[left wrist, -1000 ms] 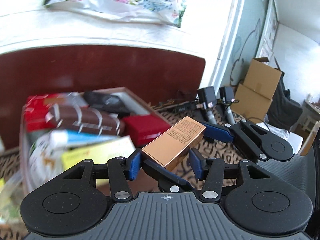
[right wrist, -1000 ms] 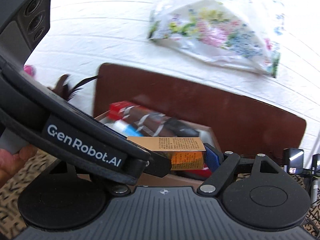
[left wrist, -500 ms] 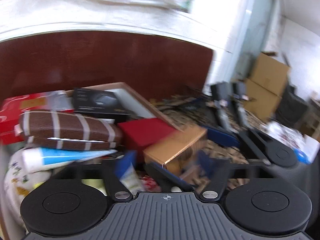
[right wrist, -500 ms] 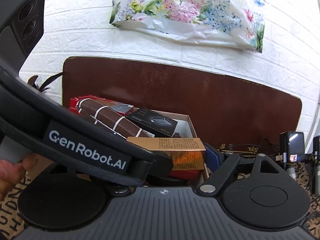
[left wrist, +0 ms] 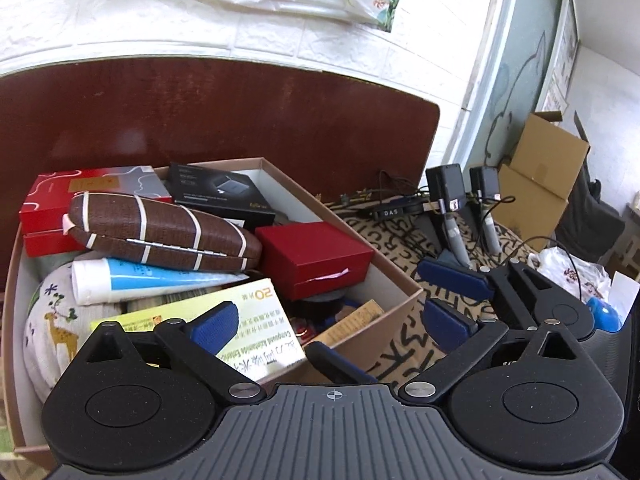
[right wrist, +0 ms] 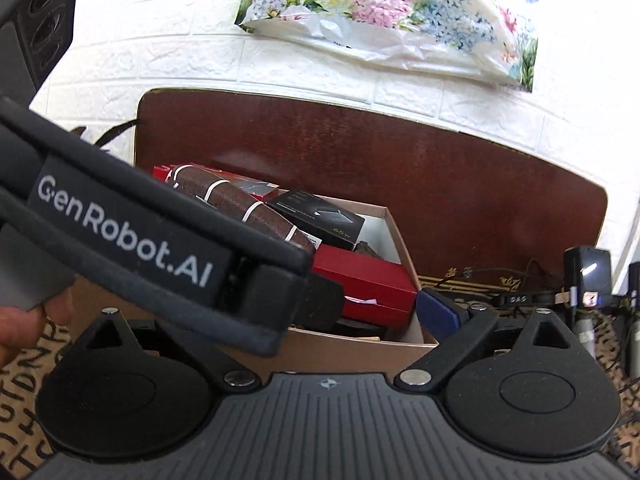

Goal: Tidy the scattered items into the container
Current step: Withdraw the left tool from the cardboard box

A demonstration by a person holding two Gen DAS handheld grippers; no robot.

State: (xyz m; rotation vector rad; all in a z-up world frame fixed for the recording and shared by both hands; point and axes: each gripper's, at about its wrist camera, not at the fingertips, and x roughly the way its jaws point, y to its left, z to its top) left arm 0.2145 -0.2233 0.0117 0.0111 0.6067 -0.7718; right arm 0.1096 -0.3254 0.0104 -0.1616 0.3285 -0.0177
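Standing over the heap, I read it from nine o'clock across. Farthest left in the cardboard box (left wrist: 394, 308) lies a white cloth with little deer (left wrist: 52, 328), and above it at ten o'clock a red and grey carton (left wrist: 84, 192). A brown case with white stripes (left wrist: 160, 232) rests on top, with a white and blue tube (left wrist: 148, 280) tucked under it. A yellow and white medicine packet (left wrist: 256, 328) sits at six o'clock, just in front of the tube. Toward twelve o'clock a black box (left wrist: 220, 192) leans on the far wall, and a red box (left wrist: 316, 260) lies just right of centre. A tan carton (left wrist: 352, 320) is down inside by the near right corner, touching neither gripper.

The left gripper (left wrist: 328, 320) hangs over that corner with its blue pads (left wrist: 214, 322) spread wide and nothing between them. At three o'clock the right gripper (left wrist: 460, 284) is outside the box above the lettered mat (left wrist: 400, 240), its jaws opening and empty. Its own view shows one blue finger (right wrist: 436, 308) beside the box; the left device hides the other.
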